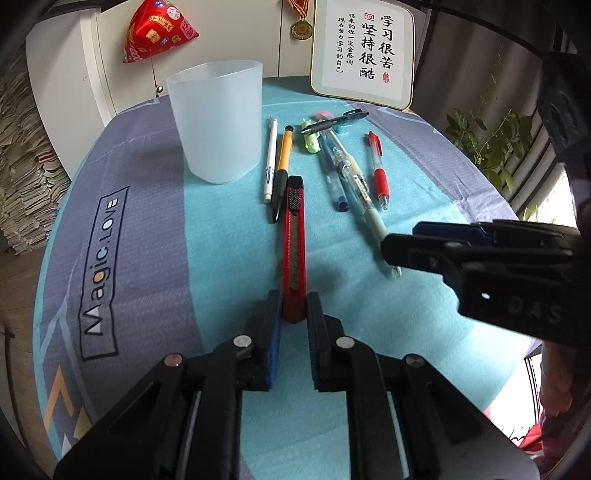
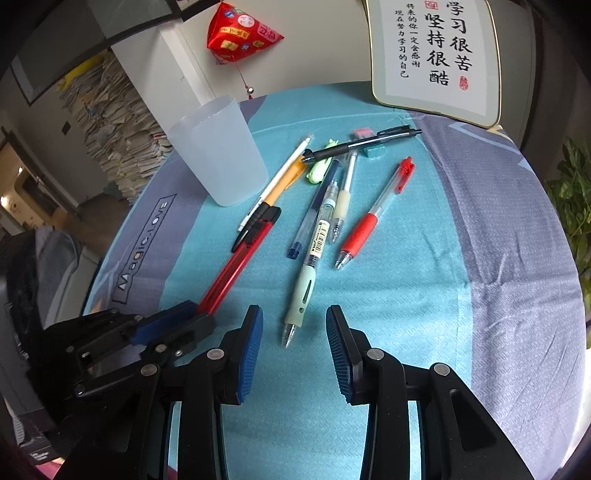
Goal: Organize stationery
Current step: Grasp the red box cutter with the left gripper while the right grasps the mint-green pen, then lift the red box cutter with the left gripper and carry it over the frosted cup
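A red utility knife [image 1: 294,240] [image 2: 236,266] lies lengthwise on the teal mat. My left gripper [image 1: 293,306] [image 2: 194,314] is shut on its near end. The frosted plastic cup [image 1: 218,122] [image 2: 218,158] stands upright at the back left. My right gripper [image 2: 294,325] [image 1: 400,240] is open, its pads either side of the tip of a pale green pen [image 2: 306,284] [image 1: 354,177] without touching it. Beside that pen lie a red pen [image 2: 373,218], a blue pen [image 2: 314,206] and a black pen [image 2: 362,144] crossing the others. A white pen [image 1: 270,158] and an orange pen [image 1: 282,162] lie by the cup.
A framed calligraphy plaque [image 1: 364,51] leans at the back of the table. A red pouch [image 1: 159,33] hangs on the wall. A small green eraser figure [image 1: 312,142] sits among the pens. Paper stacks [image 1: 22,166] stand left, a plant [image 1: 487,147] right.
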The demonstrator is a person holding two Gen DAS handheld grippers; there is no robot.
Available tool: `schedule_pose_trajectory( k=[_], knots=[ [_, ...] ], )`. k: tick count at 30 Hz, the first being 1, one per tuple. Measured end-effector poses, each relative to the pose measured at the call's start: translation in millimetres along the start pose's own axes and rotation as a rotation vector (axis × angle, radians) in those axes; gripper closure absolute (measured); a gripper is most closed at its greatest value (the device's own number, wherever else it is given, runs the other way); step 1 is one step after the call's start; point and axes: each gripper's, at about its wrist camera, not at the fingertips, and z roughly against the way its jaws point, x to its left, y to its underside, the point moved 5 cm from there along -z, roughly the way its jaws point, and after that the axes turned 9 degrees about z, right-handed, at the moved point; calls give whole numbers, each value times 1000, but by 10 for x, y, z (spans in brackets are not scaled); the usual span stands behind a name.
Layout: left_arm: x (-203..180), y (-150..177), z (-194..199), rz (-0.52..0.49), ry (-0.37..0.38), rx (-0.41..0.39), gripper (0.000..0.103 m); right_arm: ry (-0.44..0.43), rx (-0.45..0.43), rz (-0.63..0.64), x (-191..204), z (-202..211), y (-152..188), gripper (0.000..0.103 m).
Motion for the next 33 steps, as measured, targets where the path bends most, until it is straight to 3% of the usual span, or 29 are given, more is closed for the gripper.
schedule_pose_trajectory(
  k=[4, 5, 6, 7, 11, 12, 15, 16, 21, 23, 27, 33],
  knots=[
    [69, 145, 98, -10, -8, 11, 91, 32, 34, 22, 36, -147, 10, 66],
    [76, 170, 110, -13, -7, 17, 91, 47, 25, 35, 40, -151, -2, 70],
    [77, 188, 117, -17, -7, 21, 91, 66, 31, 51, 44, -162, -3, 86],
    [76, 203, 123, -21, -9, 25, 91, 74, 35, 58, 46, -159, 2, 89],
    [71, 241, 165, -31, -1, 45, 89, 54, 67, 100, 57, -55, 134, 90],
    [75, 235, 188, -33, 2, 45, 82, 40, 84, 122, 60, -9, 202, 90],
    [87, 133, 266, -27, -17, -5, 48, -5, 140, 160, 29, 163, 458, 90],
    [72, 74, 276, -27, -28, -29, 45, -12, 157, 165, 6, 216, 538, 90],
    [-65, -222, 92, -56, -52, -53, 47, -7, 180, 161, -78, 344, 694, 90],
    [-102, -316, -24, -65, -74, -47, 48, 15, 149, 153, -95, 378, 609, 87],
    [-103, -406, -209, -61, -69, 2, 63, 19, 91, 154, -42, 394, 371, 83],
    [-91, -434, -396, -46, -73, 50, 63, 9, 87, 155, -4, 262, 152, 78]
  ],
)
